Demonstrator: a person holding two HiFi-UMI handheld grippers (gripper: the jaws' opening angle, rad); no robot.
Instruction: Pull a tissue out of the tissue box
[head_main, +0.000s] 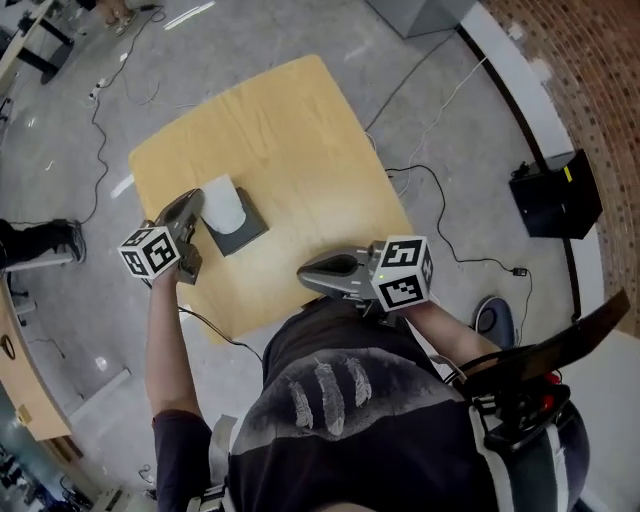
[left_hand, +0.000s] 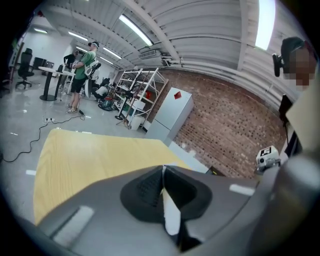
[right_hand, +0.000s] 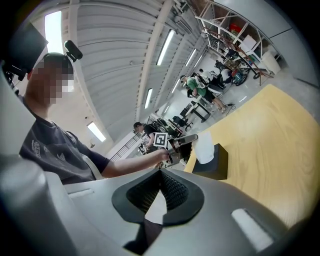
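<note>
Between the pressed-together jaws of the left gripper (head_main: 197, 203) the tissue (head_main: 224, 200) is pinched but not yet free of the tissue box (head_main: 245, 232); right gripper (head_main: 306, 272) closed, empty.

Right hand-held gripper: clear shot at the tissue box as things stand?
Probably yes. The right hand-held gripper points roughly toward the tissue box across bare table, with nothing between them. The left hand-held gripper sits at the tissue on the box's far side, so it shouldn't block that approach.
</note>
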